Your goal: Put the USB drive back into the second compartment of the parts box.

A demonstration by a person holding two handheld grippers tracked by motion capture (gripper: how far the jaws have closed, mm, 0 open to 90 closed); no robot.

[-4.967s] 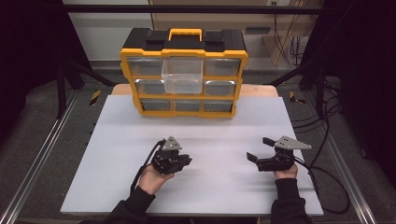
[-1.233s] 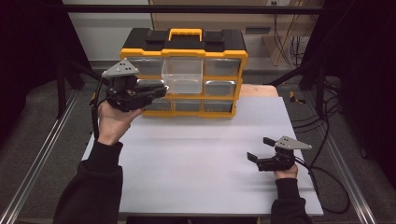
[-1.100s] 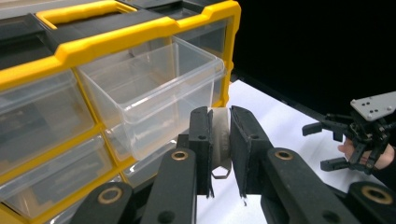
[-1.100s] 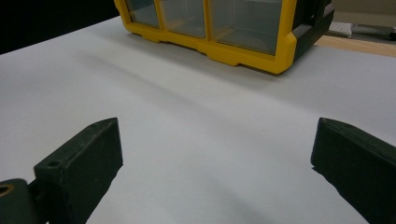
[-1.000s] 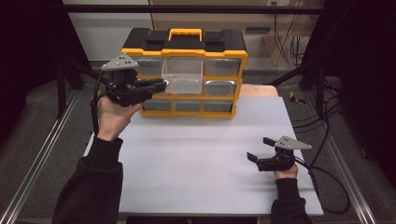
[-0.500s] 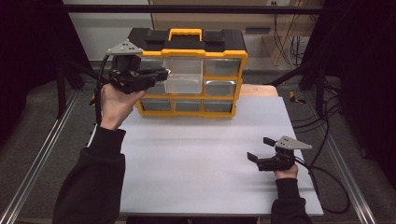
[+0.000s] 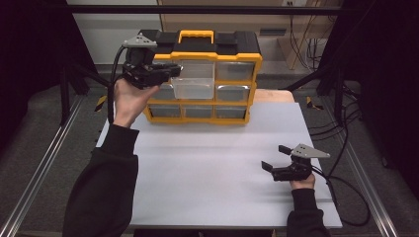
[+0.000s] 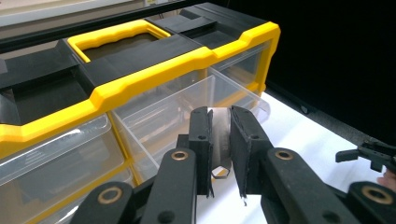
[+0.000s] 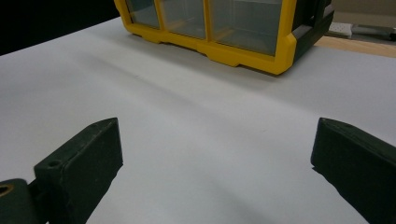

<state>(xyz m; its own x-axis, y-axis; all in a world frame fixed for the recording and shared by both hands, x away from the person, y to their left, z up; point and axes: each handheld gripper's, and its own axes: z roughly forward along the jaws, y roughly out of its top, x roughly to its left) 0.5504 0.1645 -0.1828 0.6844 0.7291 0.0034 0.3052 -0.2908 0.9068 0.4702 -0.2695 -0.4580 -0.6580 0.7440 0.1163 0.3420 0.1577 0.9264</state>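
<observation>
A yellow and black drawer organizer (image 7: 207, 49) stands at the back of the white table (image 7: 212, 163). Its clear top-middle drawer (image 7: 193, 88) is pulled out. My left gripper (image 7: 172, 69) hovers at the organizer's upper left, just above that open drawer (image 8: 196, 100). In the left gripper view, my left gripper (image 8: 219, 115) is shut on a small flat silver metal part (image 8: 220, 140) with a ring-shaped end. My right gripper (image 7: 273, 157) rests low at the table's right front, open and with nothing in it; in the right gripper view, my right gripper (image 9: 217, 135) has bare table between its jaws.
The other drawers (image 7: 232, 93) of the organizer are closed. Cables (image 7: 346, 182) trail off the table's right edge. Metal frame rails (image 7: 44, 168) run along both sides. The white table spreads wide between the organizer and the front edge.
My left gripper has lifted from the front of the table up and back to the organizer, edging right toward the open drawer. The right gripper has stayed put.
</observation>
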